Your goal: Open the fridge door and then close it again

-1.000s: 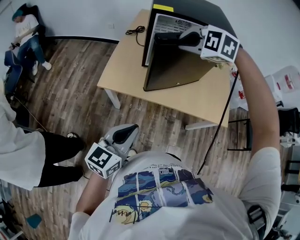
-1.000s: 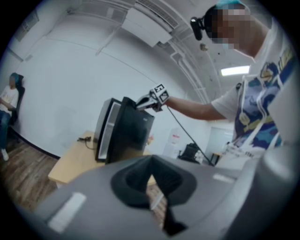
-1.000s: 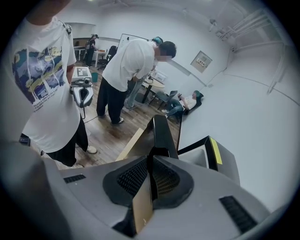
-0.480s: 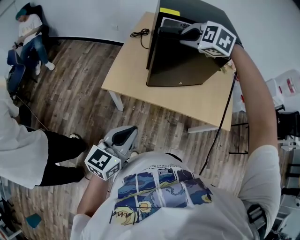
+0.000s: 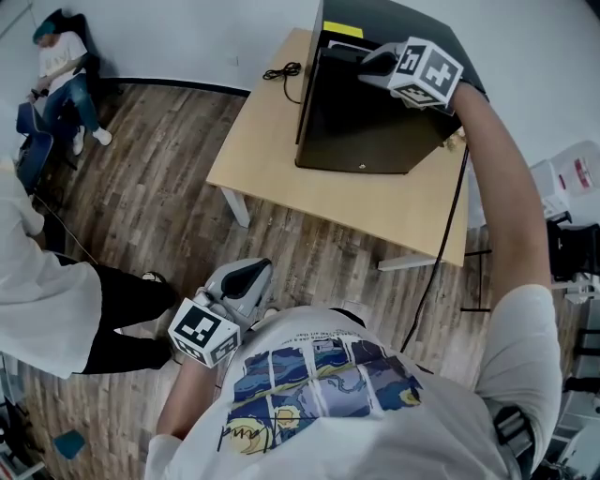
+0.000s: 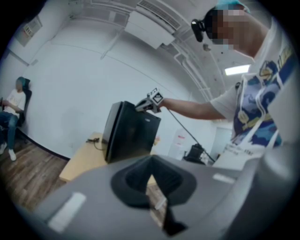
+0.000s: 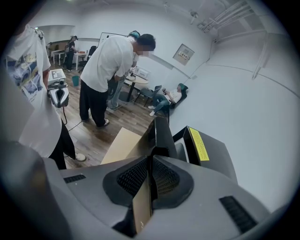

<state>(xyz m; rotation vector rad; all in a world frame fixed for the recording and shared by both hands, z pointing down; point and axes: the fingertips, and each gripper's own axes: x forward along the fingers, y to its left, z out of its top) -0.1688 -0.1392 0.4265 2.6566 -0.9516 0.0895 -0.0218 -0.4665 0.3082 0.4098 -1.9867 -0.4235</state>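
The black mini fridge [image 5: 398,21] is set on the far half of a light wooden desk [image 5: 281,150], close to a white wall. Its fridge door [image 5: 375,131] is turned toward the person and is seen almost shut. In the right gripper view only a narrow crack is shown between the door and the cabinet. A yellow label [image 5: 339,28] is stuck along the front edge of the fridge's top, and its print is too small to be read. A small pale badge [image 5: 359,167] is seen low on the door front, and nothing can be read from it either.

The right gripper [image 7: 151,159] is held at the door's top edge, just beside the yellow label, with the arm stretched out over the desk. Its jaws are drawn together to a thin slit. The tips are placed right at the door's upper edge, and no part of the door is seen clamped between them.

The left gripper [image 6: 152,164] is held low beside the person's body, well apart from the desk, over the wood-plank floor [image 5: 159,187]. Its jaws are likewise closed to a slit, with nothing between them.

A coiled black cable [image 5: 281,69] is laid on the desk's far left corner, near the fridge. A standing person [image 5: 47,300] in a white top and black trousers is seen on the floor at the left, and a seated person [image 5: 58,56] is seen in the far corner.
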